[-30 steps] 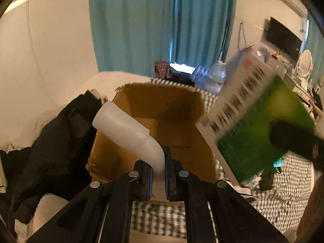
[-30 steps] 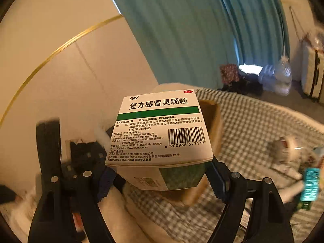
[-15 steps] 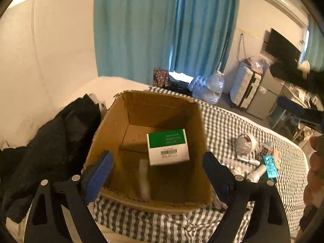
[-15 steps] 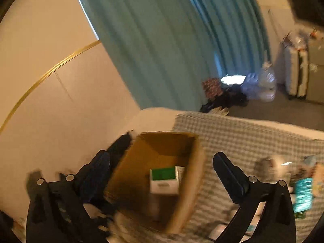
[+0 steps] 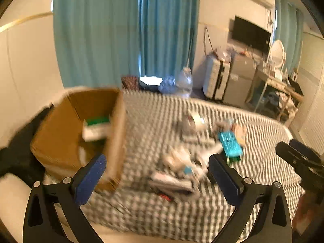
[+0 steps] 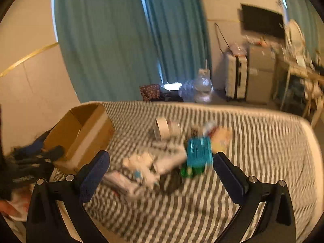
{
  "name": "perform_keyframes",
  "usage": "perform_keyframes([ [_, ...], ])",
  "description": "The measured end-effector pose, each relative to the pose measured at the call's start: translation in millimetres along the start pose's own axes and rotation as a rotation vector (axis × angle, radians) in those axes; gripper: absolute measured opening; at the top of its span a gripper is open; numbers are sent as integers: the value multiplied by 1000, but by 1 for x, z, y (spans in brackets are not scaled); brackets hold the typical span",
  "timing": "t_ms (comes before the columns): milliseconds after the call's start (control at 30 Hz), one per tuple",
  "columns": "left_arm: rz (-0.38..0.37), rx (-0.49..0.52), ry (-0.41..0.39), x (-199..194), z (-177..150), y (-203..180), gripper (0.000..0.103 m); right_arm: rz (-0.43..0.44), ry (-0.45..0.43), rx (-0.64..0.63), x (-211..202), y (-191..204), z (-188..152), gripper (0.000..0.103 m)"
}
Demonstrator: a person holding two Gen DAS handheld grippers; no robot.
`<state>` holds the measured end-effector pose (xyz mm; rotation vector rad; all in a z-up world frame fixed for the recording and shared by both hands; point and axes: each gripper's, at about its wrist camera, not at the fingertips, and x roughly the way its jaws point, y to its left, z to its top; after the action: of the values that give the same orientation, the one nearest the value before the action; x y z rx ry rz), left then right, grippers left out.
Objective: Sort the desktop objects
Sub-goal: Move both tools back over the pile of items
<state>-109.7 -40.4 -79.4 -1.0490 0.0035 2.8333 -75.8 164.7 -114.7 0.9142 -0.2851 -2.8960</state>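
Both tools, the left tool (image 5: 156, 174) and right tool (image 6: 161, 172), have swung from the cardboard box (image 5: 60, 133) toward the bed's (image 6: 263, 141) clutter, jaws just spread wide, empty. Only the left view shows the green-and-white box (image 5: 96, 126) inside, long axis left-right.

Teal curtains (image 5: 125, 34) hang behind the bed. Right of them: water jug (image 6: 203, 88) on floor, suitcase (image 6: 236, 77), wall television (image 6: 261, 21), round mirror (image 5: 277, 53).

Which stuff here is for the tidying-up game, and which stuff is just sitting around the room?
For the tidying:
- cardboard box
- green and white box inside it
- teal packet
- tape roll
- white bits pile

Just sitting around:
- teal curtains
- suitcase
- water bottle
- dark clothes
- TV
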Motion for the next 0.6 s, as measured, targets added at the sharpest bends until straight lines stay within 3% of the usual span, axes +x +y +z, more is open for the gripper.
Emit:
perform_keyframes([
  [67, 14, 4, 54, 21, -26, -13, 103, 0, 37, 25, 4, -12, -28, 103],
  [133, 38, -7, 95, 39, -51, -22, 103, 0, 97, 18, 19, -15, -32, 103],
  [233, 84, -51, 160, 63, -81, -24, 103, 11, 85, 7, 23, -15, -30, 103],
  [300, 47, -48, 202, 74, -84, -26, 103, -11, 92, -19, 32, -16, -35, 103],
  [500, -17, -111, 156, 89, -88, -16, 103, 10, 202, 47, 76, -29, -49, 102],
  [600, -31, -61, 181, 107, -90, -24, 103, 10, 245, 75, 95, -30, -54, 102],
])
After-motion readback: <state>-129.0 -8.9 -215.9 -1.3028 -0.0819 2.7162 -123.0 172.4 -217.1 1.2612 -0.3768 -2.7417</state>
